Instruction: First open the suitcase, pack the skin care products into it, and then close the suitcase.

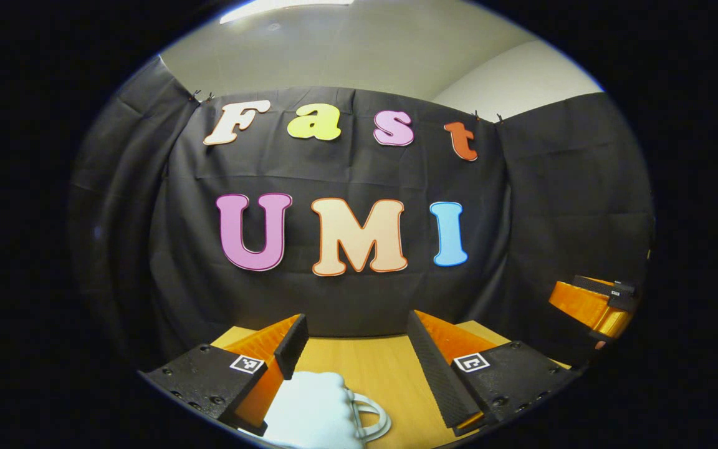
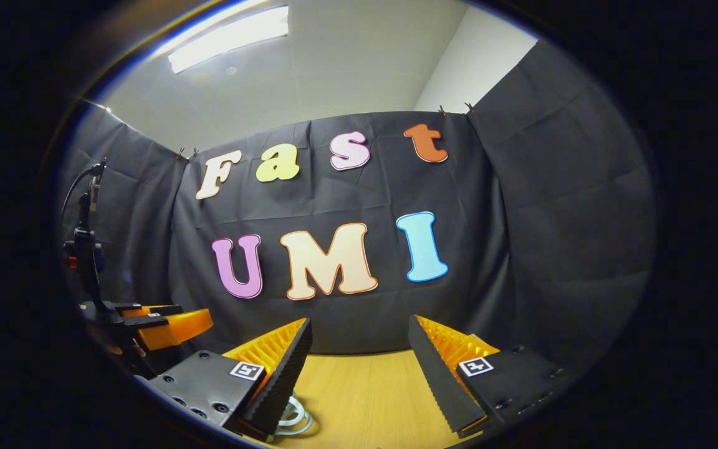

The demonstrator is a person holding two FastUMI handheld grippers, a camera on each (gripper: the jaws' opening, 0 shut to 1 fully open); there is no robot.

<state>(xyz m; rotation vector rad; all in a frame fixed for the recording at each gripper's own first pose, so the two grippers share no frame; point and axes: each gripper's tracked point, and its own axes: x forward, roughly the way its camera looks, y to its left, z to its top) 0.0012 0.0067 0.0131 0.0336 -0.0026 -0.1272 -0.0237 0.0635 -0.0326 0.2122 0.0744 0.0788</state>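
Left gripper (image 1: pixel 359 349): jaws hanging released, white object (image 1: pixel 312 408) sitting just below them
Right gripper (image 2: pixel 359 352): jaws gaping released over surface (image 2: pixel 365 399)

Suitcase (image 1: pixel 315 405) on table (image 1: pixel 384 368), wall behind.

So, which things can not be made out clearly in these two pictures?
- White object, left gripper view: cut off by the lower edge and partly behind a finger of the left hand-held gripper; cannot tell what it is.
- Pale ring, right gripper view: mostly hidden behind a finger of the right hand-held gripper.
- Table: both views are aimed at the wall, so little of the wooden top is visible.
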